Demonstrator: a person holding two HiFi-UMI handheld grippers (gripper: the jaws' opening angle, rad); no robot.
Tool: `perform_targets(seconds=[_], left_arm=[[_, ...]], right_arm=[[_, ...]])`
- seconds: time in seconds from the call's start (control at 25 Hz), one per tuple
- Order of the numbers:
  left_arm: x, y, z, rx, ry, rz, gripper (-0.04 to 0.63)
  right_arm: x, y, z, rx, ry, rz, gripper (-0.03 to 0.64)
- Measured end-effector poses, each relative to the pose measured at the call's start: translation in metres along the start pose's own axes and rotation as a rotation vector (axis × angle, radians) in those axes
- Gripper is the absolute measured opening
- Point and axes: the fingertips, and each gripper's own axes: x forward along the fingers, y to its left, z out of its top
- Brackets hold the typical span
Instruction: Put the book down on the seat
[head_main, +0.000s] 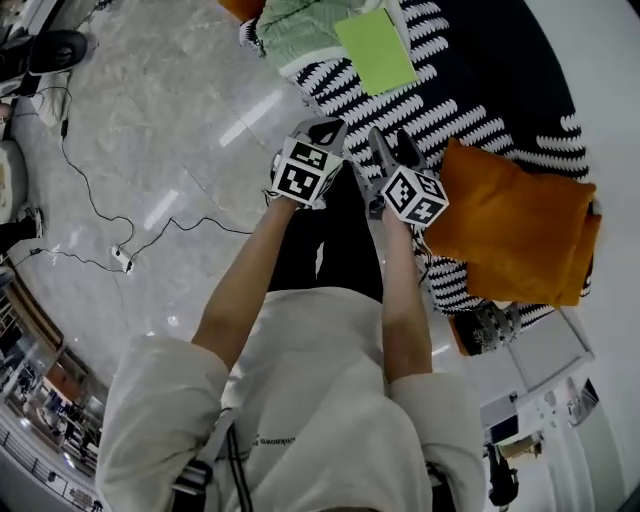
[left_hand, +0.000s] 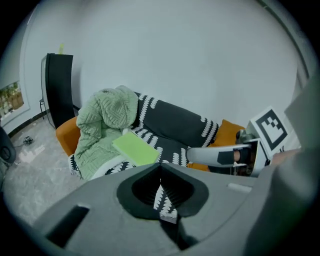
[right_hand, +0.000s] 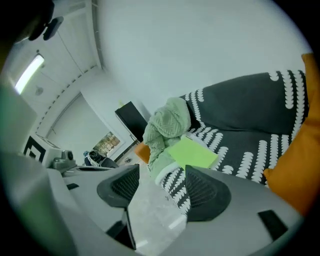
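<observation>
The book (head_main: 375, 48) lies on the sofa seat (head_main: 480, 85), at the far end. A blanket (head_main: 300, 30) lies just left of the book and touches it. A cushion (head_main: 510, 235) lies on the seat to the right, nearer.

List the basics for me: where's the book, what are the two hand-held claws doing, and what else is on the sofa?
book: green book, lying flat on the seat's black-and-white cover, held by neither gripper
left gripper: jaws together, nothing in them
right gripper: jaws apart, nothing between them
next to book: green knit blanket
also on sofa: orange cushion
</observation>
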Motion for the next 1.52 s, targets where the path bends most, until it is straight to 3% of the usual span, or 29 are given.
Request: perform_targets(seconds=[0.24, 0.4, 0.72, 0.84, 1.24, 1.52], left_arm=[[-0.039, -0.031, 0.011, -0.005, -0.05, -0.006, 0.008], [-0.062, -0.04, 0.01, 0.025, -0.069, -0.008, 0.008], [-0.094, -0.057, 0.013, 0.005, -0.095, -0.002, 0.008], [-0.106, -0.064, 0.014, 0.006, -0.097, -0.006, 0.008], [-0.123, -0.058, 0.01, -0.048, -0.091, 0.009, 0.008], [-0.139, -0.059, 0.027, -0.064, -0.138, 0.01, 0.009]], right_arm=[[-0.045, 0.034, 0.008, -0.174, 0.013, -0.016, 0.264], [-0.066, 0.047, 0.008, -0.213, 0.009, -0.012, 0.264], [-0.103, 0.056, 0.008, -0.24, 0.002, -0.065, 0.264], [-0.109, 0.066, 0.002, -0.298, 0.039, -0.051, 0.262], [-0.117, 0.087, 0.0, -0.575, 0.121, -0.07, 0.145], [-0.12, 0.084, 0.005, -0.571, 0.129, -0.081, 0.064]])
